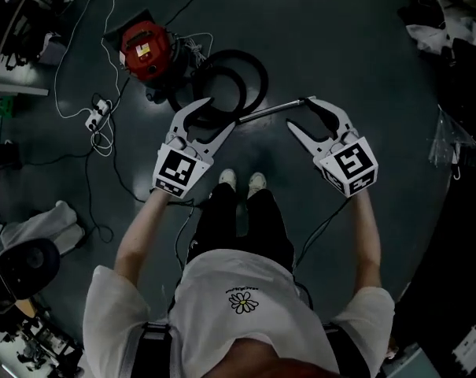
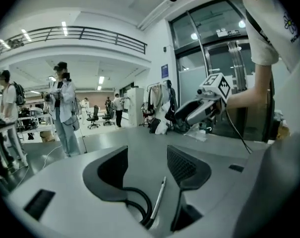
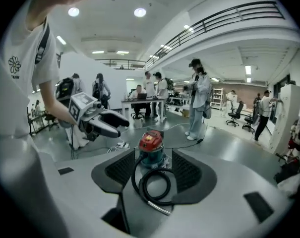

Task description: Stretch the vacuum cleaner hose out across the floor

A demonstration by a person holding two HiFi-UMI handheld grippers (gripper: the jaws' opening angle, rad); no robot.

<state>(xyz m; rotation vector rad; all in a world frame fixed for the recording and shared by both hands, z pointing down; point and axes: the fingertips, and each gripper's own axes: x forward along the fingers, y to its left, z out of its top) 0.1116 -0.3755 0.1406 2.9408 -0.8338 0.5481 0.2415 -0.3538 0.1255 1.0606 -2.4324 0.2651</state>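
Head view: black hose lies coiled beside red vacuum; left gripper and right gripper gape wide, empty.

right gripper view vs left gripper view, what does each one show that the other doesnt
Only the right gripper view: the red vacuum cleaner, the hose in its full coil and the left claw. Only the left gripper view: the glass doors and the right claw. Both: part of the hose, its metal wand and people standing behind.

Glossy dark floor, railed balcony, round ceiling lights, office chairs, glass doors.
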